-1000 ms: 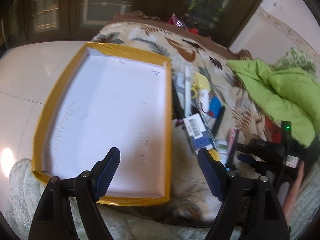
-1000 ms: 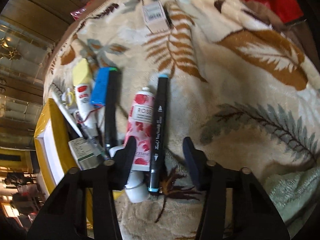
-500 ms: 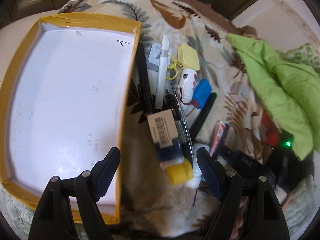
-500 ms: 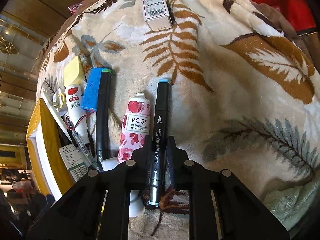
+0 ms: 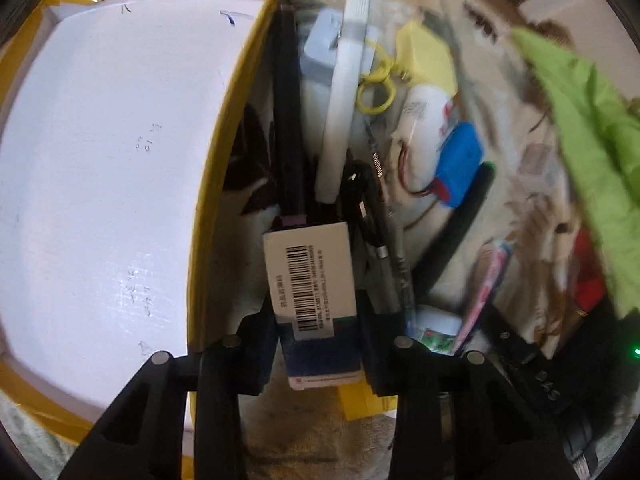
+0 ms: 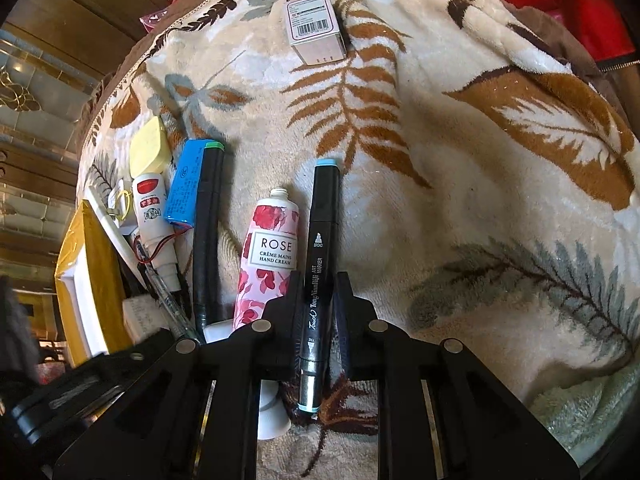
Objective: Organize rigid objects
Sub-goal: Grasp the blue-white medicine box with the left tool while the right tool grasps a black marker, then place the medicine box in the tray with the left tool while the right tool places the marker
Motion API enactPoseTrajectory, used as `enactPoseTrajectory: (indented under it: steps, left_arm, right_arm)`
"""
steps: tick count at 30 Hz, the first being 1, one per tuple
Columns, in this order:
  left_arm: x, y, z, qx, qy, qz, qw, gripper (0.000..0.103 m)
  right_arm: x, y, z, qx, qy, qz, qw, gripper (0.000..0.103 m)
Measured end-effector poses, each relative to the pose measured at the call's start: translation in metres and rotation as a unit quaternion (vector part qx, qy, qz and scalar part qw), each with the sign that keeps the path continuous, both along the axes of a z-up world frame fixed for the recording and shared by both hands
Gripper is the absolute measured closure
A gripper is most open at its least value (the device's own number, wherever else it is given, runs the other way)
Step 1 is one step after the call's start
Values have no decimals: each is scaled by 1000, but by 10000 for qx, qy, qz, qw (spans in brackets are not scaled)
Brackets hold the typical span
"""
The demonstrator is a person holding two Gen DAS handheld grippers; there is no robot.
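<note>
A leaf-patterned blanket (image 6: 460,168) covers the surface; a green cloth (image 5: 592,152) and a red cloth (image 6: 560,4) lie at its far edge.

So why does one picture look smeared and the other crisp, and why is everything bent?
Left wrist view: motion blur, worst at the right around the green cloth; the barcode box reads fairly sharp; the tray floor is washed out white. Right wrist view: crisp, the marker print legible, sunlit blanket. Both: fisheye bending, dark corners.

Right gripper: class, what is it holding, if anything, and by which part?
The right gripper is shut on the black art marker, gripping its barrel's lower half, near the fine-tip end.
</note>
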State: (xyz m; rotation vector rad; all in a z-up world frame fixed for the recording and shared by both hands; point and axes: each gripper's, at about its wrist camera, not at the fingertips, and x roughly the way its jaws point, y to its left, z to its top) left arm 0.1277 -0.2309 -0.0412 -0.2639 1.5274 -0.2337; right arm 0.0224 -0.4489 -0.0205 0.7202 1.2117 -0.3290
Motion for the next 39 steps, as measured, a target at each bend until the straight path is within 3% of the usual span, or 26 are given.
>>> enactPoseTrajectory:
  steps: [7,10,13,16,18,21,23,26,31,36,39]
  left_arm:
    - [-22,43,38,-943,-319,-6,9950,68]
    - [-37,70,60,-1227,-573,-24,9908,68]
    - [-54,114,79,-1261,-919,25,9877,68]
    - [-64,166,80,-1013,-1100,385,9880,68]
    - [-64,191,77,-667,-1177,588,9891,68]
    - [-56,215,67,-119,-1176,637,9909,68]
    - [-54,219,60,163,-1165,567,9914,68]
    - [-49,219,43,283,-1025,432,9934,68]
    - [-43,213,17,734,-781,376,9935,68]
    - [-41,202,5,1046,-845,267,9906,69]
    - [-40,201,7,967,-945,318,9903,69]
  right_arm:
    - [-21,-13,6,402,-319,-298,9982,88]
    - [-26,-8,17,300,-445,-300,9981,88]
    - [-24,12,48,63,-915,92,9957,88]
    - [-13,57,76,140,-1374,992,9854,88]
    - [-5,109,103,175,-1662,1728,9707,88]
    - [8,186,123,319,-1705,2380,9556,88]
    - [21,231,118,457,-1505,2662,9510,88]
    - [30,274,96,106,-1313,2926,9471,88]
    - [41,286,36,-38,-531,3103,9491,88]
    - [52,272,20,185,-368,2939,9549,88]
    - [58,278,13,211,-248,3026,9526,88]
